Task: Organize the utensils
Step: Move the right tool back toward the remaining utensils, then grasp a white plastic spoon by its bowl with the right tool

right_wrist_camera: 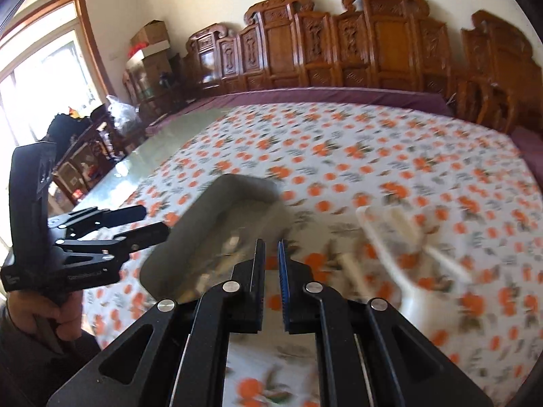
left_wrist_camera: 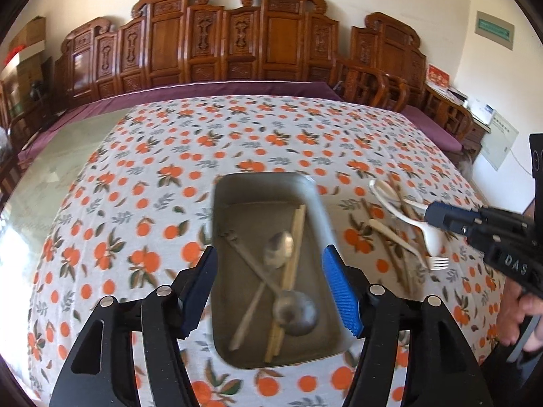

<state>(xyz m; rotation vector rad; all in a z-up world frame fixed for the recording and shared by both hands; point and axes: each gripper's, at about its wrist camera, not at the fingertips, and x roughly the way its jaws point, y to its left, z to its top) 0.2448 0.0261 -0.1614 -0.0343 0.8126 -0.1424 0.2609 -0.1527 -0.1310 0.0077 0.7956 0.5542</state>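
Note:
A grey metal tray (left_wrist_camera: pixel 224 203) sits on the orange-print tablecloth and holds a metal spoon (left_wrist_camera: pixel 279 254), a metal ladle (left_wrist_camera: pixel 295 312) and wooden chopsticks (left_wrist_camera: pixel 294 247). My left gripper (left_wrist_camera: pixel 269 291) is open and empty, its fingers either side of the tray's near half. Right of the tray lie white plastic spoons (left_wrist_camera: pixel 404 213), a white fork (left_wrist_camera: pixel 437 263) and more chopsticks (left_wrist_camera: pixel 397 264). My right gripper (right_wrist_camera: pixel 271 271) is nearly shut with a narrow gap and holds nothing; it also shows in the left wrist view (left_wrist_camera: pixel 437 215) over the white spoons. In the blurred right wrist view the tray (right_wrist_camera: pixel 203 213) is left of it.
The tablecloth (left_wrist_camera: pixel 169 142) covers a large glass-topped table. Carved wooden chairs (left_wrist_camera: pixel 237 40) line the far side. The left gripper's body (right_wrist_camera: pixel 85 247) and the hand holding it are at the left of the right wrist view.

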